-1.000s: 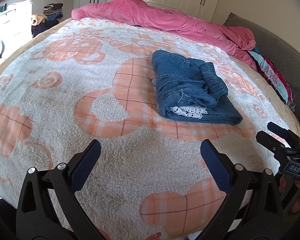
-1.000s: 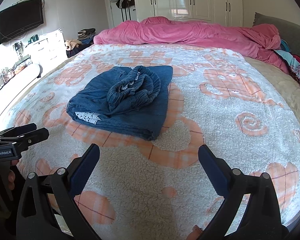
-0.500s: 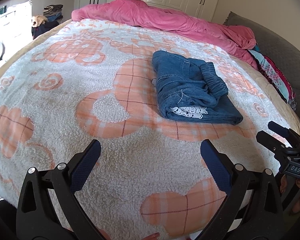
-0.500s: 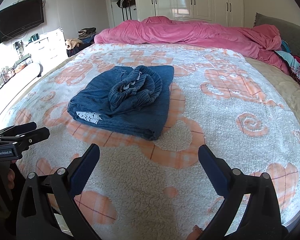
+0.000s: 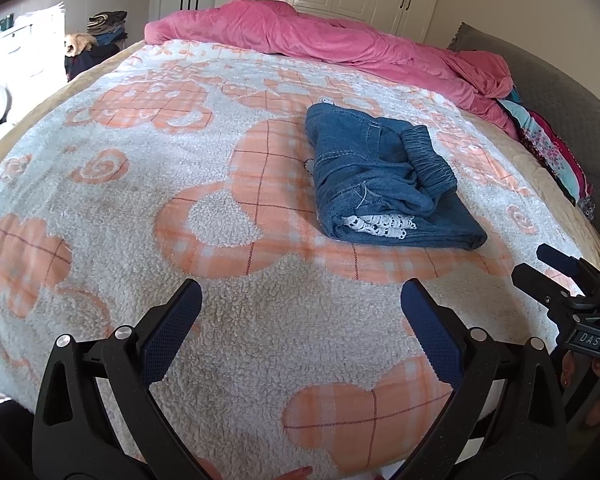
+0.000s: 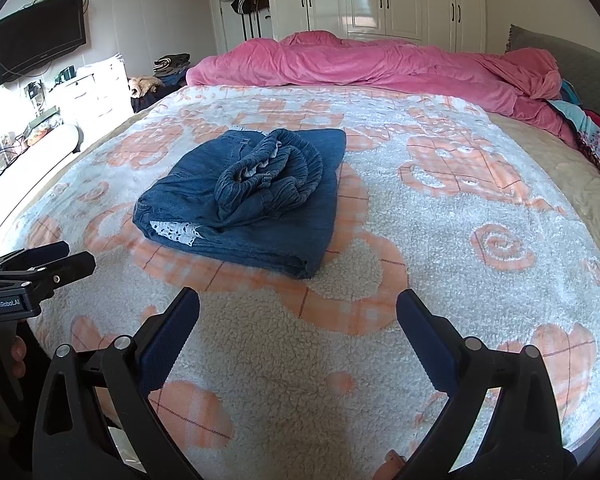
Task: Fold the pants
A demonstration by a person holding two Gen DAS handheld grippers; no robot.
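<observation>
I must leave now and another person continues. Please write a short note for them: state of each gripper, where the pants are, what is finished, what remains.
Left gripper: open, empty, above the near part of the fleece blanket, apart from the pants.
Right gripper: open, empty, also short of the pants.
Denim pants: folded into a compact bundle in the middle of the bed, elastic waistband bunched on top, white lace trim showing at the near edge.
Done: the main folds appear made.
Left: probably only flattening the waistband, if a neater stack is wanted.
</observation>
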